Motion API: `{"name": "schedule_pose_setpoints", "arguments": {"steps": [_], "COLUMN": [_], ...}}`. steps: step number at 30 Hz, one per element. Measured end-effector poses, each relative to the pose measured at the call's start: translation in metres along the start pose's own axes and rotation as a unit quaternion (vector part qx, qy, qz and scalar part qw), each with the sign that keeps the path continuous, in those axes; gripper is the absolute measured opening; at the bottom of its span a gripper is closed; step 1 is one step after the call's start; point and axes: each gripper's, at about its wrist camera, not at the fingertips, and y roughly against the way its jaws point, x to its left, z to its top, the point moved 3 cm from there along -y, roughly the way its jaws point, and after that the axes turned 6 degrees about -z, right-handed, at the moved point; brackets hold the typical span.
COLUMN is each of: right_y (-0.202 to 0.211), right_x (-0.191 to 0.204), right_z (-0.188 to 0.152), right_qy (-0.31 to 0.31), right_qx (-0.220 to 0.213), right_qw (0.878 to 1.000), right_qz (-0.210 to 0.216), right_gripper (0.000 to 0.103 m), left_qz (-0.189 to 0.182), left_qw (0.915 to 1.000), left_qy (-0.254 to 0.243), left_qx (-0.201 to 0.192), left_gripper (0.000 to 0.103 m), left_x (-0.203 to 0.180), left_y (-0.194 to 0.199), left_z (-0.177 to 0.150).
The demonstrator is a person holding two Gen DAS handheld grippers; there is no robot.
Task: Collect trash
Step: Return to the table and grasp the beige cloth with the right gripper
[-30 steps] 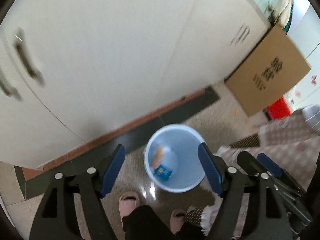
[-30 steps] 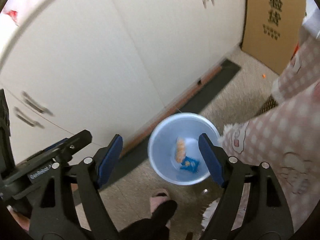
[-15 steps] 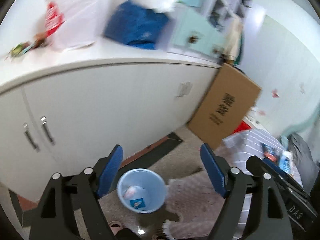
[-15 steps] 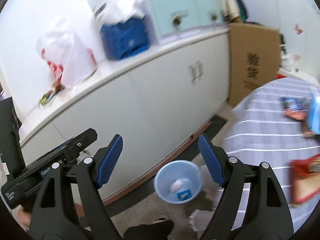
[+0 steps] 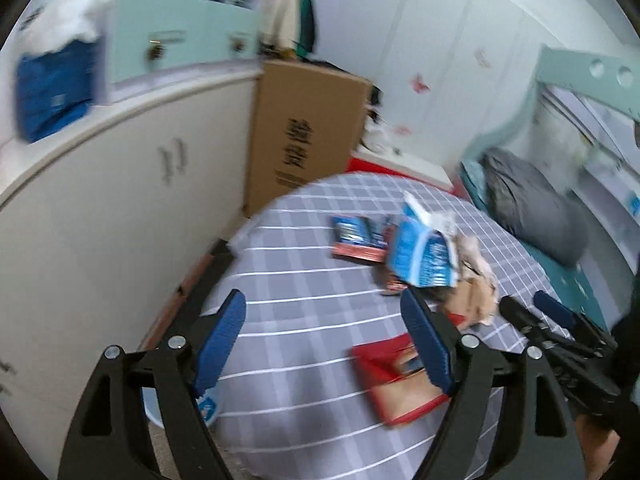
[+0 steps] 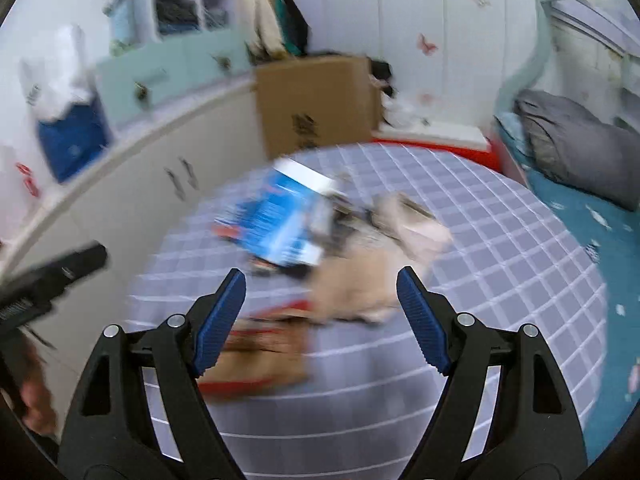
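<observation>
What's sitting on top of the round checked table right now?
On the checked table: a blue-and-white bag, a flat blue packet, crumpled beige paper and a red carton. Whatever lies beneath the bag is hidden.

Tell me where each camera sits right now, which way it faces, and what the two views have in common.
Left wrist: rides the left gripper, looking forward and down across the checked table; its open blue fingers show, the right gripper at the right edge.
Right wrist: rides the right gripper, facing the same table from further right; open fingers show, the left gripper and a hand at left.
Shared: blue packet, red packet, crumpled paper, cardboard box, white cabinet.
</observation>
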Motion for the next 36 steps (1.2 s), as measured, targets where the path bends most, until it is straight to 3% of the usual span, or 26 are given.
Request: {"name": "schedule_pose_setpoints", "arguments": {"steps": [2, 7, 9, 11, 12, 14, 21, 24, 26, 28, 30, 33, 36], "right_y": [-0.018, -0.049, -0.057, -0.067, -0.068, -0.067, -0.06, -0.063, -0.064, -0.063, -0.062, -0.058, -0.051], "right_x": [-0.01, -0.012, -0.013, -0.015, -0.017, -0.023, -0.041, -0.042, -0.043, -0.044, -0.044, -0.046, -0.051], "right_z": [-0.001, -0.005, -0.006, -0.006, -0.007, -0.007, 0.0, -0.001, -0.002, -0.002, -0.001, 0.001, 0.005], "right_qy": [0.009, 0.034, 0.039, 0.044, 0.044, 0.037, 0.011, 0.01, 0.007, 0.005, 0.006, 0.001, -0.004], "right_qx": [0.019, 0.043, 0.057, 0.068, 0.071, 0.063, 0.044, 0.048, 0.048, 0.048, 0.047, 0.04, 0.029], "right_qw": [1.0, 0.998, 0.997, 0.996, 0.996, 0.997, 0.998, 0.997, 0.997, 0.996, 0.996, 0.997, 0.997], "right_qz": [0.008, 0.028, 0.028, 0.025, 0.027, 0.04, 0.054, 0.059, 0.064, 0.068, 0.072, 0.071, 0.065], "right_gripper": [0.065, 0.06, 0.052, 0.03, 0.029, 0.012, 0.008, 0.008, 0.008, 0.008, 0.008, 0.008, 0.008], "left_qz": [-0.002, -0.013, -0.013, -0.021, -0.028, -0.043, -0.065, -0.063, -0.059, -0.063, -0.052, -0.077, -0.081], "left_qw": [0.9999, 0.999, 0.9986, 0.9982, 0.998, 0.9968, 0.9941, 0.9934, 0.9925, 0.9903, 0.9919, 0.9923, 0.9946], "left_qy": [-0.009, -0.029, -0.038, -0.037, -0.036, -0.042, -0.047, -0.048, -0.045, -0.028, -0.021, 0.006, 0.0], "left_qx": [0.014, 0.029, 0.034, 0.041, 0.044, 0.052, 0.074, 0.083, 0.098, 0.121, 0.114, 0.097, 0.065], "left_gripper": [0.078, 0.078, 0.078, 0.078, 0.078, 0.078, 0.076, 0.068, 0.047, 0.037, 0.005, 0.003, 0.002], "left_x": [-0.015, -0.038, -0.047, -0.054, -0.058, -0.072, -0.109, -0.12, -0.125, -0.125, -0.123, -0.118, -0.117], "left_y": [-0.019, -0.043, -0.052, -0.059, -0.063, -0.075, -0.106, -0.118, -0.129, -0.142, -0.146, -0.137, -0.12], "left_z": [-0.002, -0.001, 0.002, 0.004, 0.006, 0.011, 0.02, 0.021, 0.02, 0.017, 0.017, 0.021, 0.026]}}
